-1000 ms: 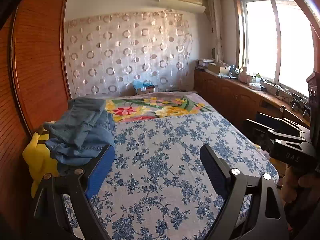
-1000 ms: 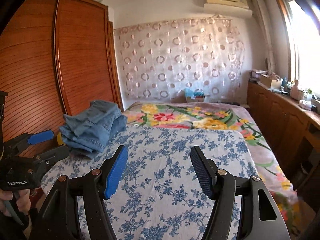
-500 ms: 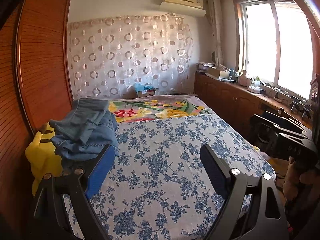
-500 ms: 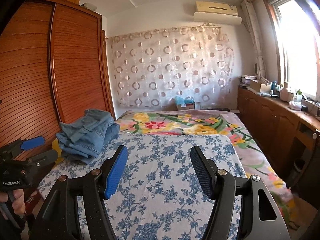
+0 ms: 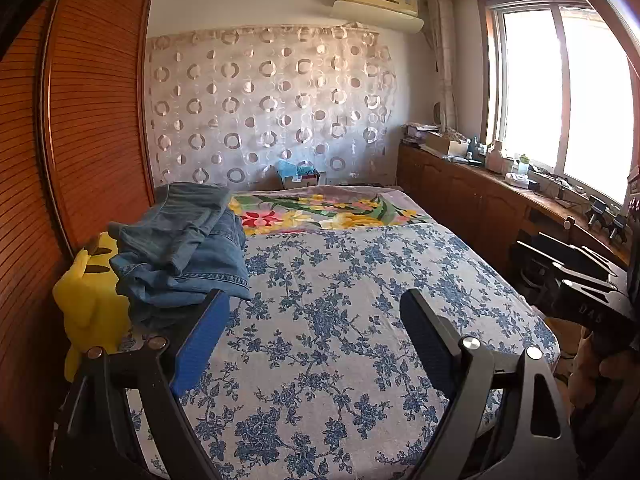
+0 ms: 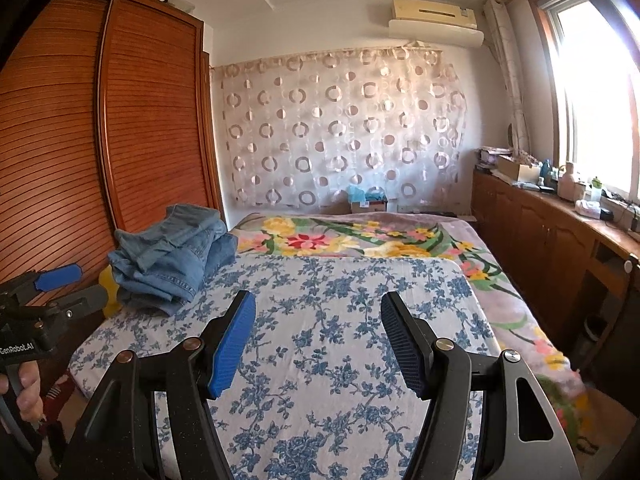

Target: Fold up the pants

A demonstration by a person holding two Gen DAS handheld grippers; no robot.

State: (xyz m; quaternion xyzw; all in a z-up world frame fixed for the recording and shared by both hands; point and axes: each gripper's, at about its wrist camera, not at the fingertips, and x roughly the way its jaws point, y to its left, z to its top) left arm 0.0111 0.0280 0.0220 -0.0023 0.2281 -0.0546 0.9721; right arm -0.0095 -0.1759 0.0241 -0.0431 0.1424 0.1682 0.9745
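Bed (image 5: 340,320) w/ floral sheet; rumpled denim pants (image 5: 180,252) heaped at left edge.

1. A bed (image 5: 340,320) carries a blue-flowered sheet (image 6: 340,320), with a bright floral blanket (image 5: 320,208) at its far end.
2. A yellow plush toy (image 5: 86,304) sits at the bed's left edge, beside the slatted wooden wardrobe (image 6: 120,120).
3. A circle-patterned curtain (image 5: 272,104) covers the back wall under an air conditioner (image 6: 434,20).
4. A cluttered wooden surface (image 5: 500,176) runs below the window (image 5: 560,92).
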